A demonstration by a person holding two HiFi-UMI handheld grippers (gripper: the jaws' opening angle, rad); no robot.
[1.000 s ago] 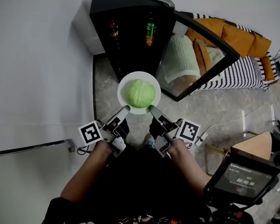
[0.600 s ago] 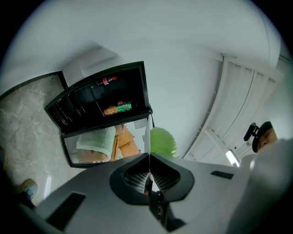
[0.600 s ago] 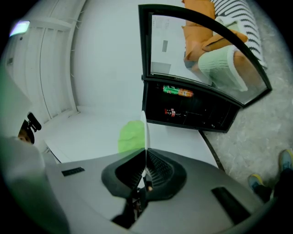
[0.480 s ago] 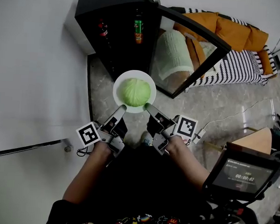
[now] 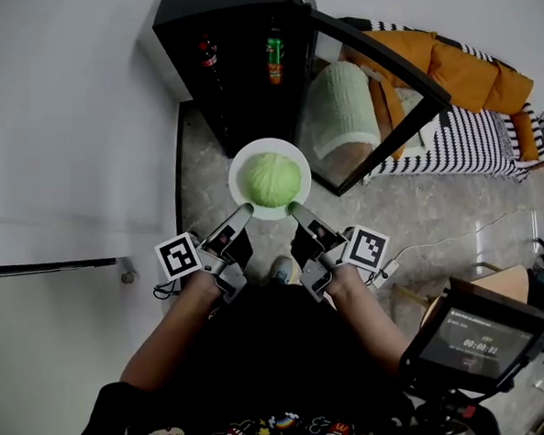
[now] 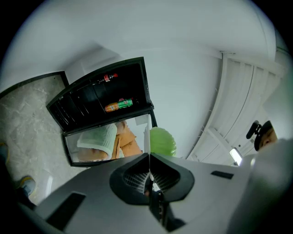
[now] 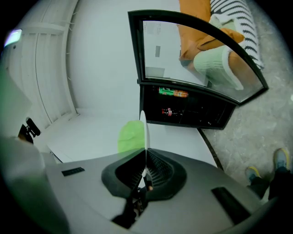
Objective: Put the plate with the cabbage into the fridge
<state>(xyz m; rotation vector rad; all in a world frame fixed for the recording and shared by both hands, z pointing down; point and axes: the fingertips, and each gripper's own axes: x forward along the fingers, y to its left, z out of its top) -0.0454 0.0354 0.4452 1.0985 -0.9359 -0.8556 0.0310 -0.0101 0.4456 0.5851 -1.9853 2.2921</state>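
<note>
A white plate (image 5: pixel 246 161) carries a pale green cabbage (image 5: pixel 272 180) and hangs in the air before a small black fridge (image 5: pixel 228 62). My left gripper (image 5: pixel 244 209) is shut on the plate's near-left rim, my right gripper (image 5: pixel 295 209) on its near-right rim. The left gripper view shows the plate edge-on (image 6: pixel 146 140) with the cabbage (image 6: pixel 162 141) beside it and my left gripper (image 6: pixel 149 157) pinching it. In the right gripper view the plate edge (image 7: pixel 143 130) and cabbage (image 7: pixel 130 136) rise from my right gripper (image 7: pixel 145 153). The fridge's glass door (image 5: pixel 371 108) stands open to the right.
Two bottles stand inside the fridge, a dark one (image 5: pixel 208 52) and a green-topped one (image 5: pixel 275 59). A white wall (image 5: pixel 67 117) runs along the left. An orange and striped sofa (image 5: pixel 472 105) sits at the back right. A cable (image 5: pixel 455 228) lies on the stone floor.
The plate with the cabbage has stayed held in both grippers in front of the open fridge. The view has swayed slightly; the fridge looks a touch closer than one second ago.
</note>
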